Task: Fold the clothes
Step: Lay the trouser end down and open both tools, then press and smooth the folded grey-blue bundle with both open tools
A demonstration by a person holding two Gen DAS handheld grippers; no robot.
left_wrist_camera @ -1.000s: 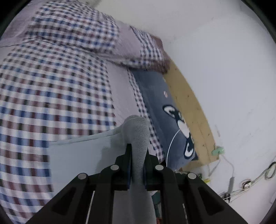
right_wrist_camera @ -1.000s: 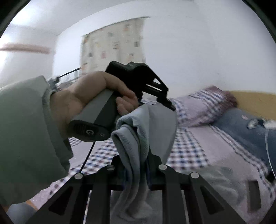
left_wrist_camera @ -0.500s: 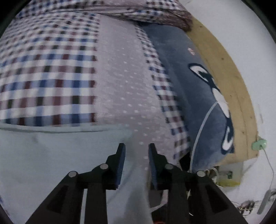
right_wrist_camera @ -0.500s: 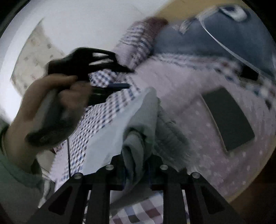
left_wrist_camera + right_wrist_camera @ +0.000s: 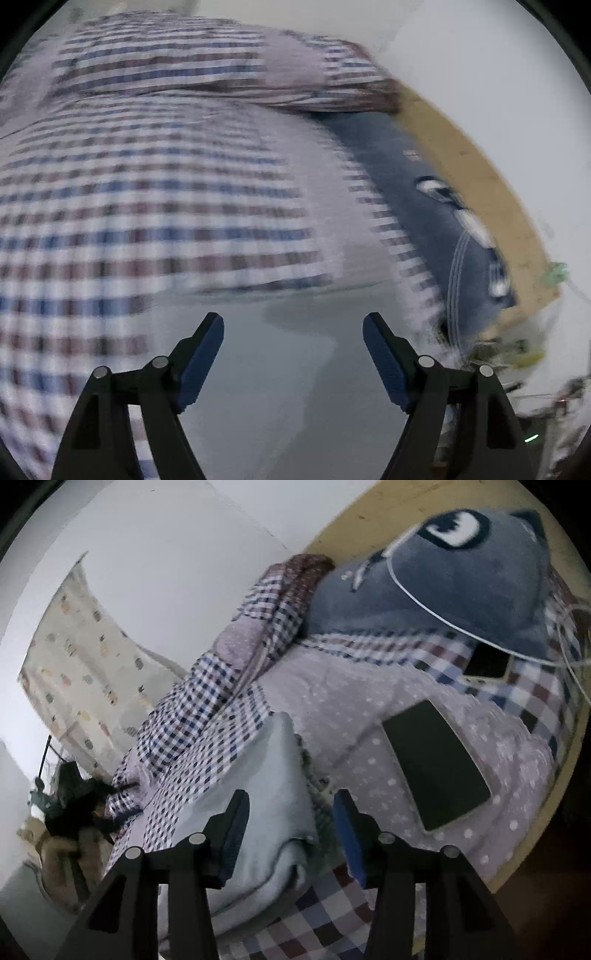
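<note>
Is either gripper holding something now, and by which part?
Nothing is held. Left gripper and right gripper are both open above the pale blue garment.

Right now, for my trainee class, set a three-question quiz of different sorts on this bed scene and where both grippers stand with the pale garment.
1. True or false: the right gripper is clamped on the pale grey-blue garment.
2. Multiple choice: which lies on the dotted bedspread to the right of the garment in the right wrist view? A) a dark tablet B) a book C) a shoe
3. Fill in: the left gripper is ____, with the garment spread flat beyond its fingers.

Key:
1. False; its jaws stand apart, and the garment lies on the bed between them.
2. A, the dark tablet.
3. open
</note>
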